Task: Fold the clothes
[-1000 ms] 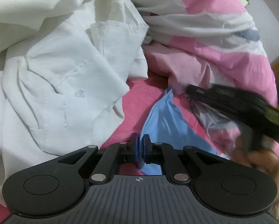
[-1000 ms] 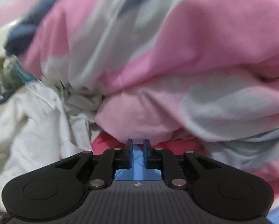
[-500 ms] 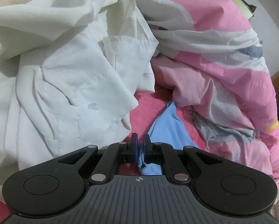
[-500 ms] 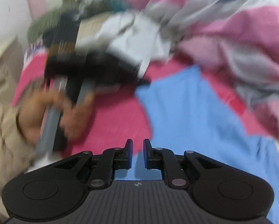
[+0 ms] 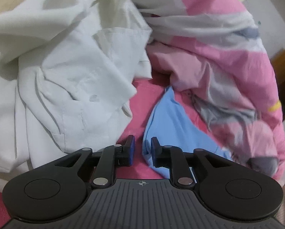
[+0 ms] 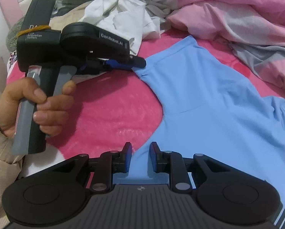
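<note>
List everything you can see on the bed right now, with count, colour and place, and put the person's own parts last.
T-shirt: one, light blue, spread on the blanket.
Blanket: one, bright pink, underneath.
White shirt: one, crumpled, left of the T-shirt.
Duvet: one, pink, white and grey, bunched behind.
Left gripper: one, black, blue pads, jaws just opened, at the T-shirt's sleeve edge.
Right gripper: one, black, jaws just opening, over the T-shirt's edge.
Hand: one, on the left gripper's handle.
</note>
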Action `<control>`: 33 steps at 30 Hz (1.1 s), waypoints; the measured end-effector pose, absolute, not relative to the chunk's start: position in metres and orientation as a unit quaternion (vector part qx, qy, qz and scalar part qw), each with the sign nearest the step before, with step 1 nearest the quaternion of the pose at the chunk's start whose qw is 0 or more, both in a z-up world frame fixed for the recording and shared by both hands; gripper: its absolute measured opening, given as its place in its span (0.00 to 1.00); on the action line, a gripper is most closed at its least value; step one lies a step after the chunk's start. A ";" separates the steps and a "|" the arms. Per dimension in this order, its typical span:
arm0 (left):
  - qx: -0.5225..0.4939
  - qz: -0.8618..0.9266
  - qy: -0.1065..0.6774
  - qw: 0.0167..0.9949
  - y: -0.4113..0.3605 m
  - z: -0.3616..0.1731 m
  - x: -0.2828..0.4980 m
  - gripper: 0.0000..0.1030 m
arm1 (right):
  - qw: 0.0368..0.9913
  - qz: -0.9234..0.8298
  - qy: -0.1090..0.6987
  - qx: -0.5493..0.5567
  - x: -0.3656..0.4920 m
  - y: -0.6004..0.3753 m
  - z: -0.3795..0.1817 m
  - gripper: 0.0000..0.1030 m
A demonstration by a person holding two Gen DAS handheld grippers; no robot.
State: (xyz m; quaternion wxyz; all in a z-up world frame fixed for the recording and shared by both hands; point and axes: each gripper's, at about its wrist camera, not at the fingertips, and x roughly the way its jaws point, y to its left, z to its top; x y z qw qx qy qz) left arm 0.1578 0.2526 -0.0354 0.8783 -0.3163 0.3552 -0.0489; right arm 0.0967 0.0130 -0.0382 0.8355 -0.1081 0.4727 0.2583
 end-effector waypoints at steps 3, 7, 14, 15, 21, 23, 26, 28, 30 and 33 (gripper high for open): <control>-0.273 -0.045 0.353 0.894 0.243 -0.029 0.151 0.11 | 0.837 0.257 0.471 -0.104 0.097 0.012 -0.040 0.22; -0.260 -0.013 0.345 0.902 0.249 -0.023 0.149 0.00 | 0.840 0.256 0.469 -0.096 0.097 0.011 -0.040 0.22; -0.270 0.007 0.347 0.898 0.265 -0.024 0.151 0.00 | 0.848 0.255 0.454 -0.101 0.089 0.012 -0.033 0.21; -0.277 -0.003 0.351 0.895 0.265 -0.024 0.152 0.01 | 0.848 0.253 0.453 -0.103 0.088 0.012 -0.033 0.21; -0.284 -0.042 0.352 0.891 0.257 -0.018 0.150 0.12 | 0.853 0.245 0.445 -0.115 0.082 0.013 -0.033 0.21; -0.277 -0.051 0.355 0.891 0.253 -0.017 0.150 0.28 | 0.855 0.243 0.444 -0.117 0.082 0.013 -0.034 0.21; -0.254 -0.064 0.368 0.892 0.244 -0.020 0.152 0.37 | 0.854 0.241 0.446 -0.121 0.082 0.016 -0.039 0.21; -0.230 -0.062 0.374 0.896 0.236 -0.025 0.152 0.35 | 0.855 0.240 0.443 -0.125 0.082 0.017 -0.042 0.20; -0.210 -0.054 0.369 0.904 0.231 -0.026 0.150 0.13 | 0.856 0.240 0.439 -0.129 0.081 0.018 -0.044 0.15; -0.231 -0.048 0.367 0.900 0.238 -0.028 0.150 0.01 | 0.861 0.239 0.428 -0.134 0.077 0.019 -0.042 0.03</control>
